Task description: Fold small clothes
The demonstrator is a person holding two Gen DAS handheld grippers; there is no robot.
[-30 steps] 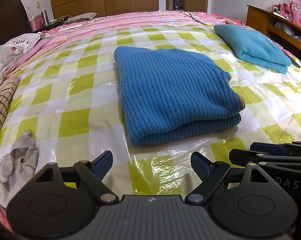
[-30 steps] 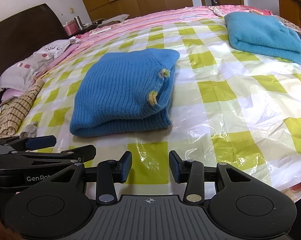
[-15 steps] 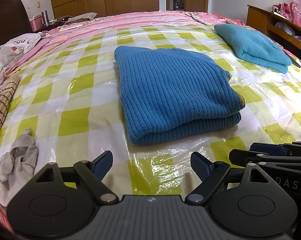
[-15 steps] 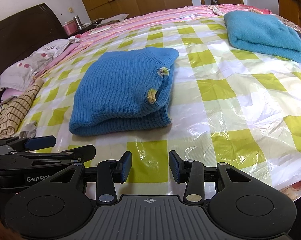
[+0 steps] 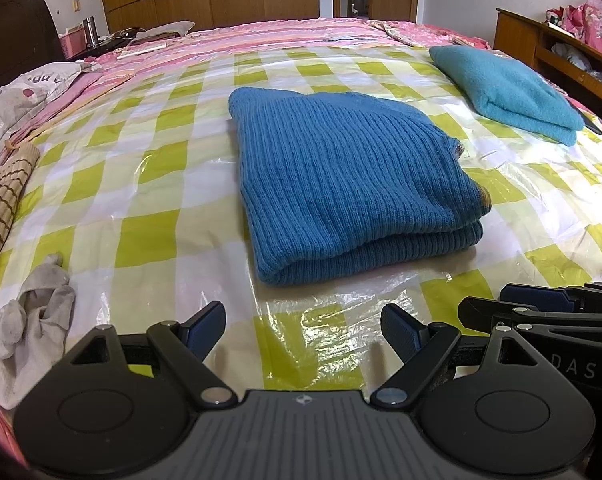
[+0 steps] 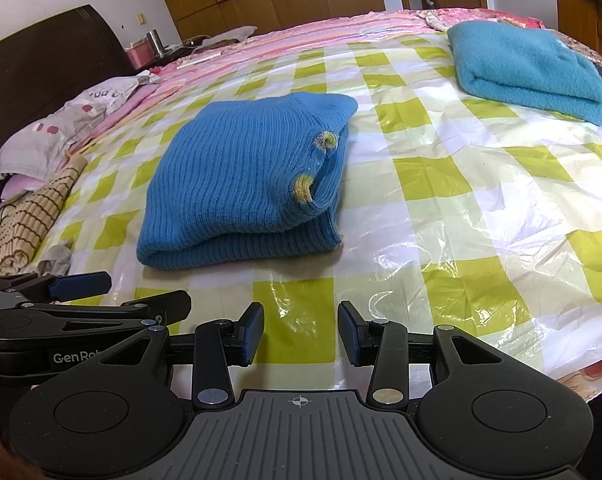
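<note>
- Right now my left claw (image 5: 303,330) stands wide, its blue pads apart with nothing between them, hanging over the plastic sheet (image 5: 149,184) at the near edge of the bed (image 5: 261,28).
- My right claw (image 6: 300,334) is narrower, about half spread, and also empty; only the green-and-white checks of the sheet show in the gap.
- Both claws sit side by side: my right one shows at the right edge of the left wrist view, and my left one lies at the left edge of the right wrist view.
- The blue knit sweater (image 5: 341,180) lies folded into a thick rectangle on the sheet, just ahead of both claws and touching neither.
- From the right wrist view, the sweater's open side faces right, and two small yellowish patches (image 6: 303,188) peek out between its layers.
- A teal folded garment (image 6: 525,68) rests well beyond the sweater, toward the far right of the bed.
- At the near left edge, a crumpled grey cloth (image 5: 31,328) lies beside my left claw, and a striped brown roll (image 5: 1,208) lies further along that side.
- Pink striped bedding (image 5: 221,34) covers the far part of the bed, past the sheet.
</note>
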